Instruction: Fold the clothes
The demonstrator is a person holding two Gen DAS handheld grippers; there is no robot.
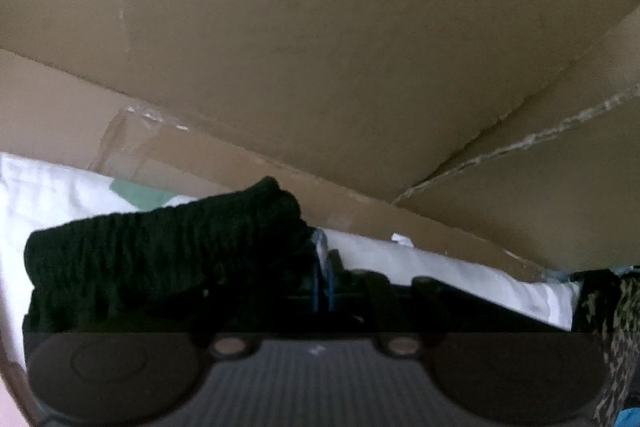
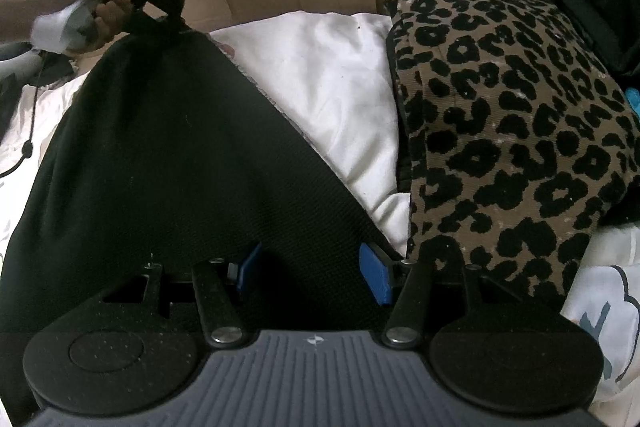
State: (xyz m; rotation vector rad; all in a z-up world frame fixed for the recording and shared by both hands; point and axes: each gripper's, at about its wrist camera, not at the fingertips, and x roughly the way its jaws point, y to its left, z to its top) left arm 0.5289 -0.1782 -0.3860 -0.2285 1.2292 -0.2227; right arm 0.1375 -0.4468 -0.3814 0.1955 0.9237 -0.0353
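— Left gripper (image 2: 176,27)?
— We list it clenched on the black garment (image 2: 168,163).
— Right gripper (image 2: 310,275)?
— Released; garment between its jaws, leopard-print cloth (image 2: 504,115) beyond the right one.

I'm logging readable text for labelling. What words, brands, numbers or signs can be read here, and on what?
None can be read.
black garment: no label showing.
leopard-print garment: pattern only.
cardboard box: bare, no print.
white bedding: blue-grey printed shape at the edge, not legible as text.
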